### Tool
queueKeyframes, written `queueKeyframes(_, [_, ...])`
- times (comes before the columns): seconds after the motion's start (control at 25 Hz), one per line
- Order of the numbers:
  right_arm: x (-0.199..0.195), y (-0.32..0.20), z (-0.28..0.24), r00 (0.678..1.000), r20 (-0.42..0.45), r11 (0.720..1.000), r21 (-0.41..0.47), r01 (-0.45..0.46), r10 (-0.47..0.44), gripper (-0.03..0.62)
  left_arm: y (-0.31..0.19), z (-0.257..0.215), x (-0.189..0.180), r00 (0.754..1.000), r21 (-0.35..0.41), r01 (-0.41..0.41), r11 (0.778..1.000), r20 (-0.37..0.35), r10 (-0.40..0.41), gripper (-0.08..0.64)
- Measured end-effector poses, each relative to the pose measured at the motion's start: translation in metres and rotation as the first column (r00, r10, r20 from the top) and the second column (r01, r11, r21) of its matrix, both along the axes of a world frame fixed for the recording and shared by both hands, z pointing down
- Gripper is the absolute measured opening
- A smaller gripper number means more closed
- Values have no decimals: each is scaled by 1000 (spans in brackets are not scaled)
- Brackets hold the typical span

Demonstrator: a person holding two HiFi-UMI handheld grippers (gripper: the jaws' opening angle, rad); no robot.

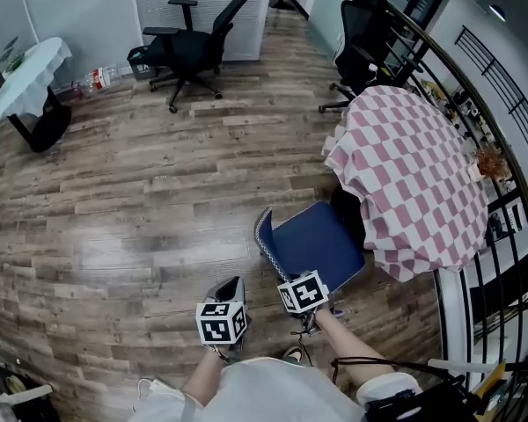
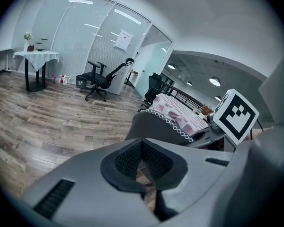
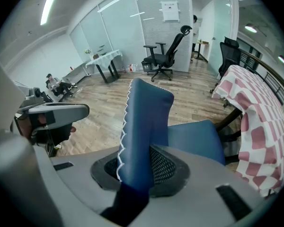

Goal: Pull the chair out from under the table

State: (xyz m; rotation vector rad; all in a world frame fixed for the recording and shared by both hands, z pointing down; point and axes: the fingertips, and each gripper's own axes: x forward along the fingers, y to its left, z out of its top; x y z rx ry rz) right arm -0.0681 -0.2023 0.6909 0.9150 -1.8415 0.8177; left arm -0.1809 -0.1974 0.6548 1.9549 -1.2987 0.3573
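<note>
A blue chair [image 1: 321,243] with a white zigzag edge on its back stands at the near side of the table [image 1: 422,174], which wears a pink-and-white checked cloth. Its seat is mostly clear of the cloth. My right gripper [image 1: 286,275] is shut on the top of the chair's backrest [image 3: 146,122], which fills the space between the jaws of that gripper [image 3: 139,167]. My left gripper [image 1: 231,288] hovers just left of the chair, touching nothing. Its jaws [image 2: 143,162] are shut with nothing in them. The chair back [image 2: 156,126] rises just beyond them.
A black office chair [image 1: 189,51] stands at the far wall, and another [image 1: 365,33] behind the checked table. A white-clothed table [image 1: 22,77] is at the far left, with bottles [image 1: 92,82] on the floor nearby. A black railing [image 1: 502,86] runs along the right.
</note>
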Motion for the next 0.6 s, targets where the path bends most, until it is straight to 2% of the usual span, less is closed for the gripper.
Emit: queueKeyframes(0.6, [-38, 32, 0, 999, 18, 998, -32, 46, -45, 98, 14, 1, -19, 997, 0, 75, 997, -3, -75, 4])
